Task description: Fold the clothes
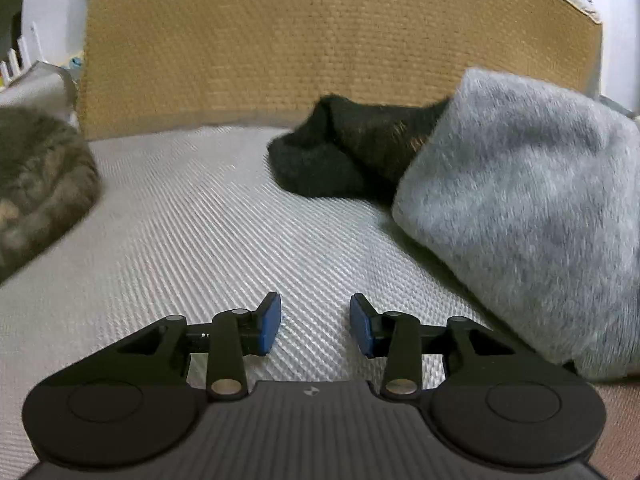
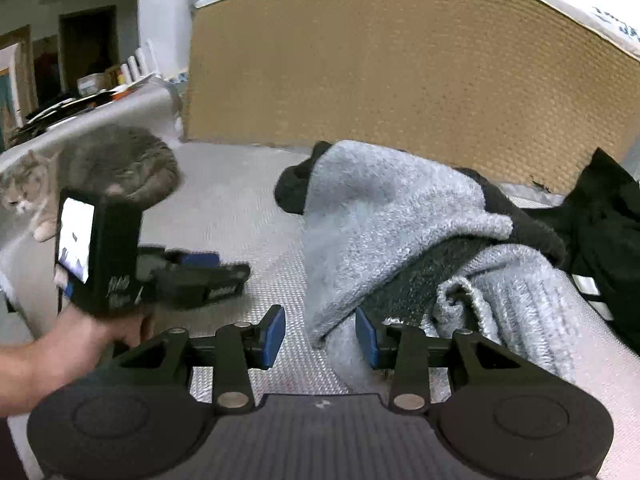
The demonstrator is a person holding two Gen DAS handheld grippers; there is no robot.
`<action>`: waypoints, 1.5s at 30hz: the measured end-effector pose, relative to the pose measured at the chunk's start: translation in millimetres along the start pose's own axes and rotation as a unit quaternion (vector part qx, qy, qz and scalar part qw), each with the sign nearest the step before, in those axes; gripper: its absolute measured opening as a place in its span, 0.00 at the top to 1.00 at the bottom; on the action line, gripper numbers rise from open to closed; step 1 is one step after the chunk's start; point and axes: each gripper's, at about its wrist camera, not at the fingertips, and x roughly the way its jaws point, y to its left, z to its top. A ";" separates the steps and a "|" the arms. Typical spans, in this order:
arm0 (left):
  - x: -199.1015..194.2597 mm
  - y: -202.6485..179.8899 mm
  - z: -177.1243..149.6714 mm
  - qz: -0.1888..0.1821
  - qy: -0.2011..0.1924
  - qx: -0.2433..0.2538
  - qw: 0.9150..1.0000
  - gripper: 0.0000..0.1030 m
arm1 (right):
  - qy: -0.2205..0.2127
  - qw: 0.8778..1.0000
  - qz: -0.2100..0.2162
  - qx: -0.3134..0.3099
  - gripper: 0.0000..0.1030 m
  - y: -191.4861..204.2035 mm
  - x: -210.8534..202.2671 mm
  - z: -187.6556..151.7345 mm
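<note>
L gripper (image 1: 315,323) fingers spread, empty, over the white woven bed cover (image 1: 208,240). R gripper (image 2: 320,336) fingers spread w/ the grey fleece garment (image 2: 384,216) edge between them, heaped on a black garment (image 2: 416,280). Grey cat (image 2: 116,168) lies far left.

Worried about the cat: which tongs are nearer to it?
Left. The left tongs hover open just beside the cat; the right tongs sit farther off, open at the grey garment.
</note>
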 end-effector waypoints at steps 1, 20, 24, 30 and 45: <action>1.1 0.9 0.1 -0.010 0.000 0.000 1.000 0.57 | -0.003 1.000 -0.002 0.001 0.58 -0.6 2.0 -0.4; -1.3 5.7 -13.5 -0.071 -0.019 -0.012 0.997 0.47 | -0.070 0.995 0.005 0.070 0.92 -21.5 34.5 48.0; -2.7 5.7 -14.0 -0.072 -0.020 -0.014 0.997 0.47 | -0.144 0.987 -0.035 0.069 0.93 -46.3 -6.1 79.6; -3.9 4.8 -14.6 -0.071 -0.021 -0.011 0.997 0.47 | -0.187 0.973 -0.113 0.069 0.93 -105.4 -48.5 100.4; -5.1 5.2 -13.8 -0.070 -0.020 -0.011 0.997 0.47 | -0.100 0.977 -0.147 0.118 0.90 -162.3 -36.8 33.9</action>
